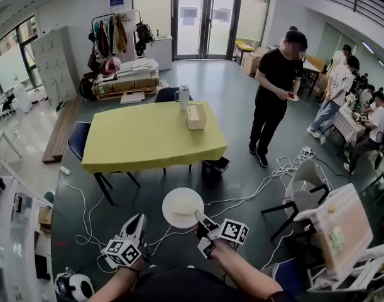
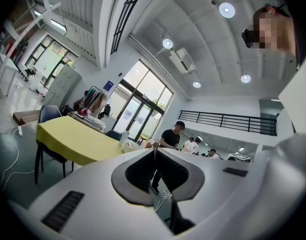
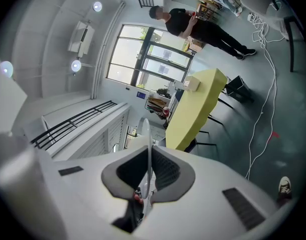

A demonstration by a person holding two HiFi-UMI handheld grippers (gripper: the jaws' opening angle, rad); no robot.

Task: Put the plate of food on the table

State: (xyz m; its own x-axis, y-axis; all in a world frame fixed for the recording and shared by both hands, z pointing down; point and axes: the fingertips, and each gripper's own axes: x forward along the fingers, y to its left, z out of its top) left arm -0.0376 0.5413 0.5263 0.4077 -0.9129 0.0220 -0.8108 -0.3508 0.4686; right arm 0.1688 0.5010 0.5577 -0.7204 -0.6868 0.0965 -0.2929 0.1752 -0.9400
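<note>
1. The right gripper (image 1: 199, 218) has its fingers clamped on the near rim of a round white plate (image 1: 182, 207). The plate juts forward from the fingers, held roughly level in the air above the dark floor (image 1: 242, 162).
2. In the right gripper view, the plate (image 3: 144, 134) shows edge-on as a thin white blade squeezed between the two dark pads.
3. The left gripper (image 1: 139, 221) has its fingers pressed together with nothing between them. The plate is just to their right, not touching.
4. A table (image 1: 141, 145) under a yellow cloth stands well ahead of both pairs of fingers, well apart from the plate.
5. A tissue box (image 1: 196, 116) and a pale tumbler (image 1: 184, 97) sit on the table's far right part.
6. A person (image 1: 273, 93) in black stands far beyond the right fingers, to the right of the table.
</note>
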